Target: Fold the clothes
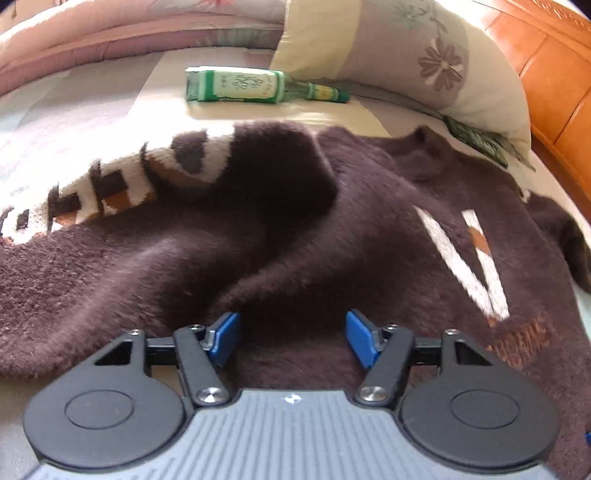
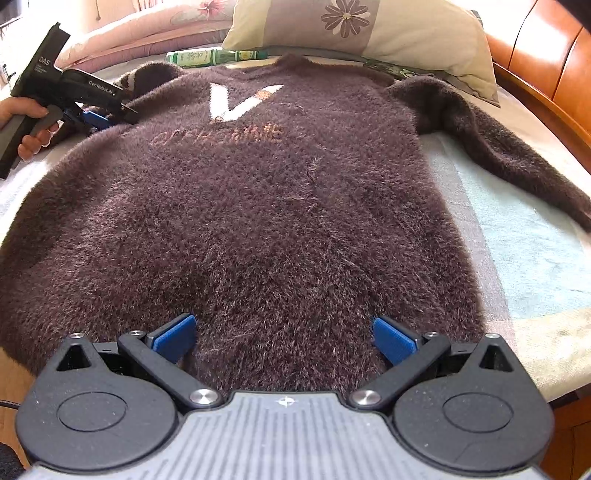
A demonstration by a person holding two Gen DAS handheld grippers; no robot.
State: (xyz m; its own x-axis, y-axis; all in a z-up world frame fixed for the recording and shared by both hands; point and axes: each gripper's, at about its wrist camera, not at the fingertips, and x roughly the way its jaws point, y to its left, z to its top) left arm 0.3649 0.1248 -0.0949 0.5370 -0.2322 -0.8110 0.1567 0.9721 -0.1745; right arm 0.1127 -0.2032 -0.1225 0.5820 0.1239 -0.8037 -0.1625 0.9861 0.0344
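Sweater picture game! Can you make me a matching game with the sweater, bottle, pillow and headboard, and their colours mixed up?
Things:
1. sweater
2. bottle
3. pillow
4. headboard

Colours:
A. orange wood
B. green
C. dark brown
D. cream with purple flowers

Pairs: 1-C, 2-B, 3-D, 4-A

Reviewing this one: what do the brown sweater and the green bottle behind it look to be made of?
Sweater: fuzzy, long-pile knit, likely mohair-style or synthetic yarn; loose fibres stand up, matte, with knitted-in white and orange motifs. Bottle: probably green glass, glossy neck, with a paper-looking label; too blurred to rule out plastic.
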